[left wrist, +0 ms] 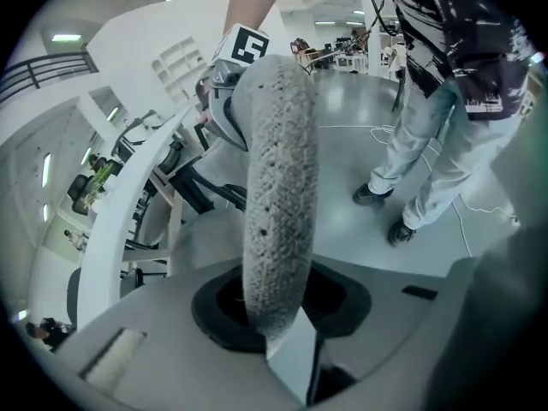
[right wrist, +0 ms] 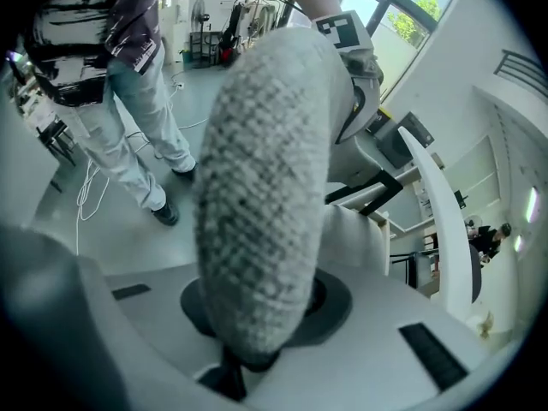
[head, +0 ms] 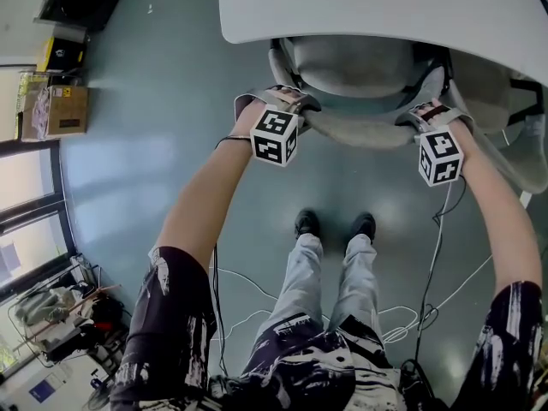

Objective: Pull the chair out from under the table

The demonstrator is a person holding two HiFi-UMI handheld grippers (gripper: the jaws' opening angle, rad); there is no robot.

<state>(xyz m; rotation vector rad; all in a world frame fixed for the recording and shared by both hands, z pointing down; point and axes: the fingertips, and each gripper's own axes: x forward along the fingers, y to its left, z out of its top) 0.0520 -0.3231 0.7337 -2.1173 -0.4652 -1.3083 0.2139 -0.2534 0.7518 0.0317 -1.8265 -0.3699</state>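
Because the chair sits tucked beneath the table at upper frame, my left gripper and right gripper both clench its backrest, ready to drag.

Person wearing a black-and-white patterned short-sleeved shirt, pale jeans and black shoes; black-and-white marker cubes top the left gripper and right gripper.

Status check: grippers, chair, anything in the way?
Left gripper shut on chair back. Right gripper shut on it too. Chair tucked under table. Cables on floor behind.
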